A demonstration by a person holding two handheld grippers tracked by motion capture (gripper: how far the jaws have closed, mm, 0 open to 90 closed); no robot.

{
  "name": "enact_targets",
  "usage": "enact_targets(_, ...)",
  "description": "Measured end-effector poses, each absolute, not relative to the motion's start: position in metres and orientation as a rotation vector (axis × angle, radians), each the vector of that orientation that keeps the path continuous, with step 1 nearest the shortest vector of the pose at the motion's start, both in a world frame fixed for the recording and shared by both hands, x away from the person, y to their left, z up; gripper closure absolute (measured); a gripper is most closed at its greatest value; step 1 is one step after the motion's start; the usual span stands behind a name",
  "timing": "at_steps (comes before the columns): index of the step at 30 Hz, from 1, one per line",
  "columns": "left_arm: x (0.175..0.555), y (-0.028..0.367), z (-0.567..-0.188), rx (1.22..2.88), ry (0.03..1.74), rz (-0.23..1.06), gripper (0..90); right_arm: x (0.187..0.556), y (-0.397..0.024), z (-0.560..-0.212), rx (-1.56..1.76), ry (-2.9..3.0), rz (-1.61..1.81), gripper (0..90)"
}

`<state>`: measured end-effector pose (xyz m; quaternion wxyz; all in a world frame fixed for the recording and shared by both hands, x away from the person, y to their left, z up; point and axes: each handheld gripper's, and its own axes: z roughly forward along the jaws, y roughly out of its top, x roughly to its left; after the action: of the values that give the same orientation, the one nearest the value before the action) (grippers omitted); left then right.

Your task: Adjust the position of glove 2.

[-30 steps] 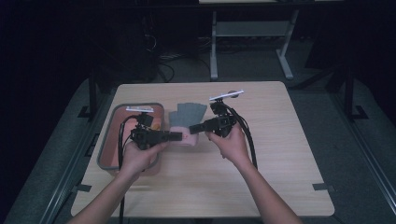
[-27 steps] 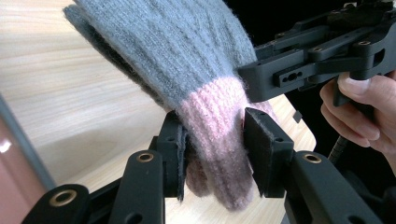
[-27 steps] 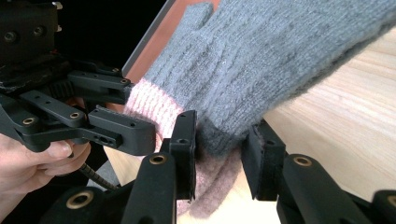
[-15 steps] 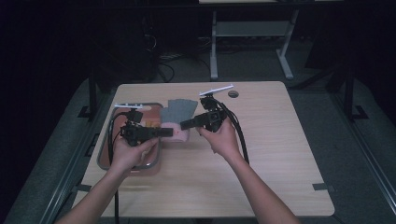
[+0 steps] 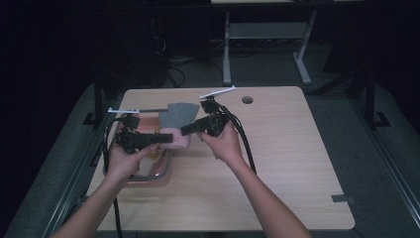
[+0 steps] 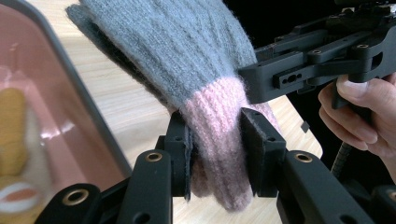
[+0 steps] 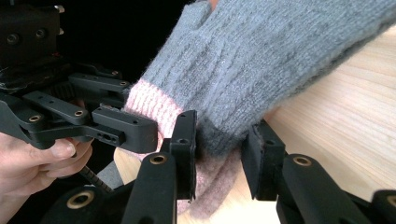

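Two grippers lift a fuzzy grey knitted garment with a pink ribbed cuff point(image 6: 219, 116) above a pale wood-grain table point(image 5: 297, 163).
Left: a rounded, glossy pink tray point(image 5: 166, 171). The left gripper point(image 6: 215, 154) pinches the cuff; the right gripper point(image 7: 219, 149) clamps the grey knit beside it.

**A lit wooden table in a dark room**

A pale wood-grain table point(image 5: 297, 163) with rounded corners stands under light while the room around it lies in near darkness. A round cable hole point(image 5: 247, 99) sits near its far edge. Grey floor point(image 5: 317, 74) shows beyond, with cables point(image 5: 173, 64) and a second table's light metal legs point(image 5: 228, 49).
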<state>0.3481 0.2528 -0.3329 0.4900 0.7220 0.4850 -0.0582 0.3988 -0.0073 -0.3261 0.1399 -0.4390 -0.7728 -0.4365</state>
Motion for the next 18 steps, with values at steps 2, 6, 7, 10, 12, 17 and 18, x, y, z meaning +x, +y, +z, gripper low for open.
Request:
enact_targets(2, 0.347, 0.259, -0.333, 1.748, 1.185, -0.139, 65.8, 0.4, -0.002, -0.326, -1.262, -2.233, -1.267, 67.6)
enact_targets(6, 0.346, 0.269, -0.333, 1.733, 1.197, -0.138, 65.8, 0.401, 0.009, -0.326, -1.244, -2.234, -1.266, 67.6)
enact_targets(7, 0.345, 0.272, -0.333, 1.733, 1.199, -0.136, 65.8, 0.401, 0.011, -0.326, -1.24, -2.235, -1.266, 67.6)
enact_targets(10, 0.344, 0.278, -0.332, 1.729, 1.199, -0.126, 65.8, 0.402, 0.018, -0.325, -1.226, -2.238, -1.265, 67.6)
enact_targets(12, 0.343, 0.283, -0.331, 1.731, 1.195, -0.118, 65.9, 0.402, 0.023, -0.324, -1.22, -2.236, -1.266, 67.6)
enact_targets(17, 0.34, 0.294, -0.33, 1.711, 1.211, -0.111, 66.1, 0.403, 0.033, -0.322, -1.195, -2.238, -1.277, 67.6)
enact_targets(18, 0.34, 0.296, -0.33, 1.713, 1.21, -0.108, 66.1, 0.403, 0.035, -0.322, -1.193, -2.234, -1.276, 67.6)
